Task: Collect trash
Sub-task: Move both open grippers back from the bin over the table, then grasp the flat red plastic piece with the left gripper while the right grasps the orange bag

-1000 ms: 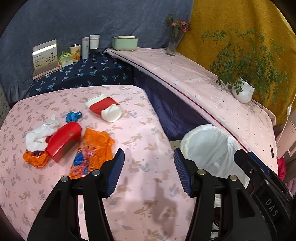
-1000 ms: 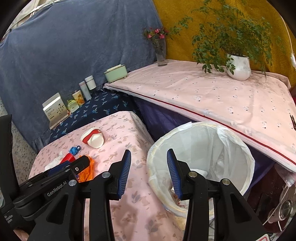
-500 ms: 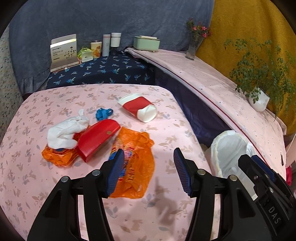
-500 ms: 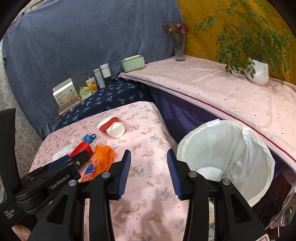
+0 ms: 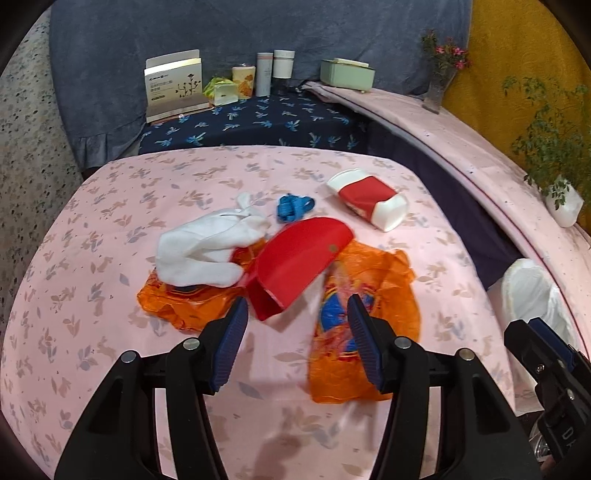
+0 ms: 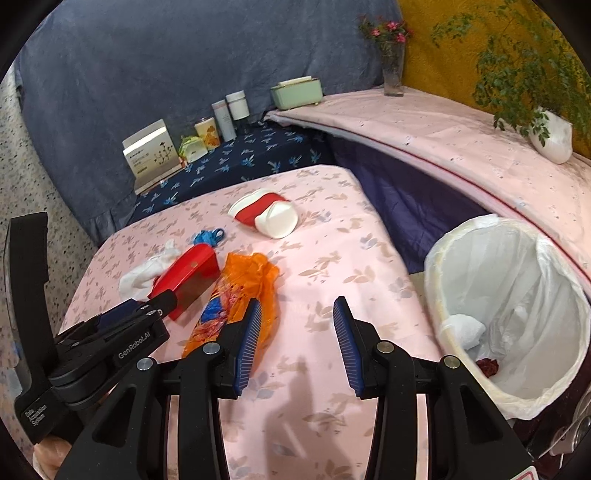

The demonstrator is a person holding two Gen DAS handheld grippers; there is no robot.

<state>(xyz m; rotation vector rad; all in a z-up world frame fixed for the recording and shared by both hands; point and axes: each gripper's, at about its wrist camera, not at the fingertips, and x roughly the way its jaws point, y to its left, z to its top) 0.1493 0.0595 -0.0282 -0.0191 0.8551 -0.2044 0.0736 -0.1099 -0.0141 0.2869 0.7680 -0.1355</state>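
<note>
Left gripper (image 5: 297, 328) opening, empty, poised over red box (image 5: 295, 258). Right gripper (image 6: 297, 332) parted, empty. Orange wrapper (image 5: 369, 295) best pinched at raised crease, tablecloth (image 5: 110, 350) avoided, then carried to bin (image 6: 517, 314).

Backed by a draped grey-blue fabric wall (image 5: 258, 33) beside a mustard-yellow textured cloth (image 6: 443, 55). Underfoot, speckled terrazzo floor (image 5: 26, 122). In front, a low table under pink leaf-print cloth (image 5: 110, 350); behind, a navy floral-covered bench (image 5: 258, 125).
</note>
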